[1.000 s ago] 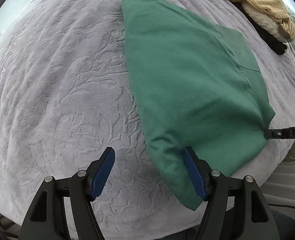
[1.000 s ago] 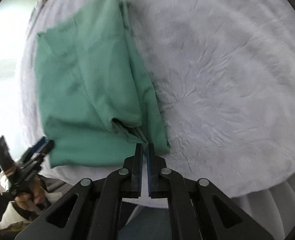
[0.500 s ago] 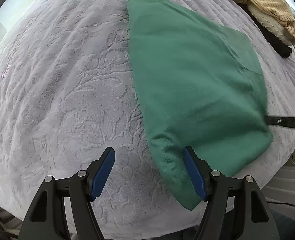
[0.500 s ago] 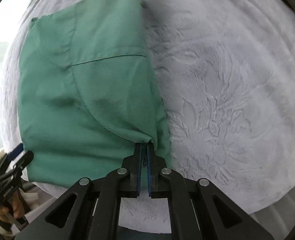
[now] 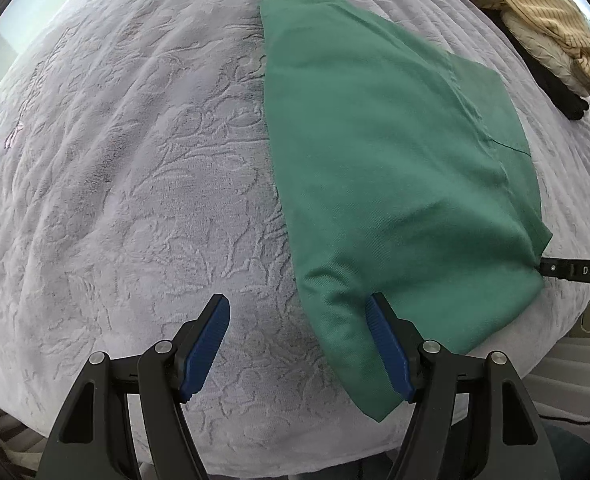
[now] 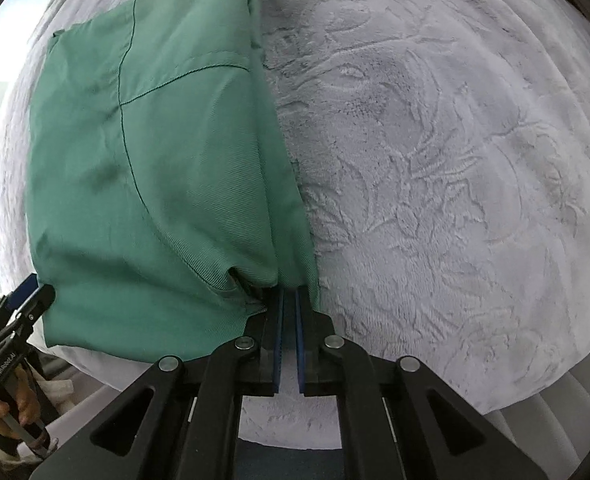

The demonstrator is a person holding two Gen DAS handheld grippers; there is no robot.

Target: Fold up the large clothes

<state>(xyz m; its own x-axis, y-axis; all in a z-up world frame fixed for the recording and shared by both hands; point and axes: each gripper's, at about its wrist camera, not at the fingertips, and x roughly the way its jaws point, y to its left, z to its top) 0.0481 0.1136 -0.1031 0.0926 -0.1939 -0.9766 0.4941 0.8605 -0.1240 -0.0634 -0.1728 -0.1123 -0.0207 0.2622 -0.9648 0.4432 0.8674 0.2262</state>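
A green garment lies folded lengthwise on the pale embossed bedspread, running from the far middle to the near right edge. My left gripper hangs open above the garment's near left edge. Its right finger is over the cloth and its left finger is over bare bedspread, and neither pad presses the cloth. My right gripper is shut on the green garment at its near corner, low over the bedspread. From the left wrist, the right gripper shows at the garment's right corner.
A pile of other clothes, yellow striped, cream and black, lies at the bed's far right. The bed's near edge curves close under both grippers. In the right wrist view a hand holds the left gripper at lower left.
My right gripper has sunk toward the bed with the garment's corner, and the cloth now lies flatter and spread out. The left gripper stayed in place, still open.
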